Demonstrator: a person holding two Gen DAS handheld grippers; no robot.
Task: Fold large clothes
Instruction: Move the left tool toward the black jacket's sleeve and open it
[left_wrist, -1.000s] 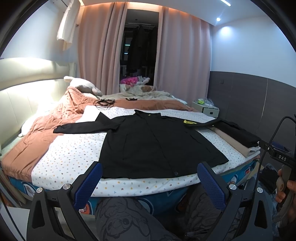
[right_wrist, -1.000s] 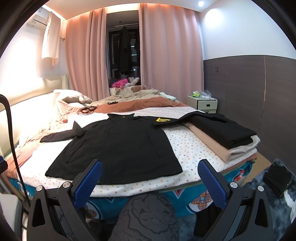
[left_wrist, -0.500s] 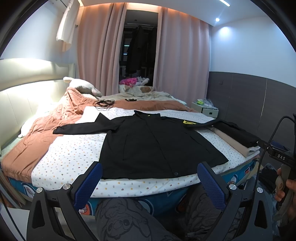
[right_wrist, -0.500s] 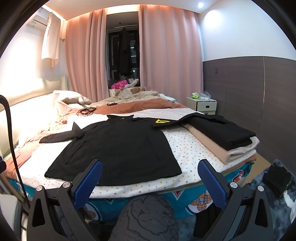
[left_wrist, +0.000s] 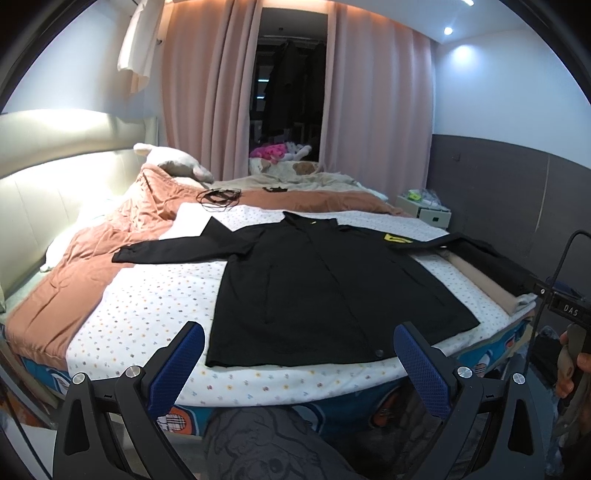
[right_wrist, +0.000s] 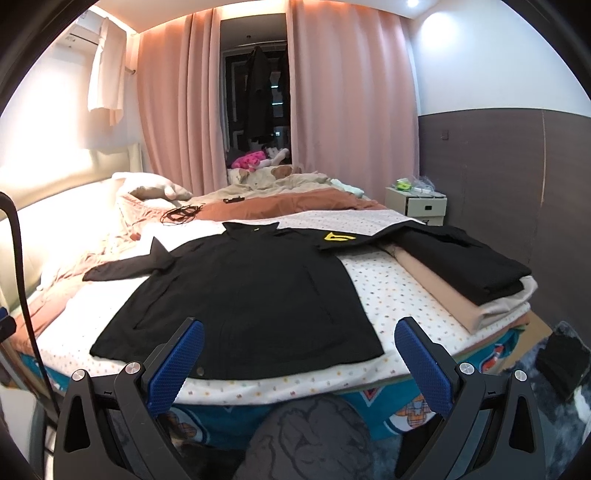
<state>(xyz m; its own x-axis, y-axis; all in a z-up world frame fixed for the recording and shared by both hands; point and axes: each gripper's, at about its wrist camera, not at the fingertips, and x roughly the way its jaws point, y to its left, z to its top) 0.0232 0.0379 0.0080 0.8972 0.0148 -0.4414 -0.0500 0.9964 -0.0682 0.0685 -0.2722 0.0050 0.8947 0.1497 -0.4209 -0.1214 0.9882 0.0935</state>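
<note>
1. While nothing has yet been gripped, the bed is seen to fill most of both views, its dotted sheet bearing everything the task concerns.
2. A black jacket is laid flat and face up in the middle of the sheet, hem toward the near edge, collar toward the far side; one sleeve is stretched out to the left onto the rust-coloured quilt.
3. The other sleeve, marked with a yellow patch, is draped to the right, and its end is seen to lie on a stack of folded clothes at the right edge of the bed.
4. The left gripper is held back from the near bed edge with its blue pads spread wide and nothing between them.
5. The right gripper is held likewise, fully spread and empty, short of the hem.
6. A small button is visible at the hem corner.
7. Trouble is judged likely if only the top layer of the hem is pinched, since the jacket front could peel open.
8. The stack could also be dragged askew when the right sleeve is pulled, because the two are touching.
9. The sheet could be caught along with the fabric if the pads are pressed down too deep.
</note>
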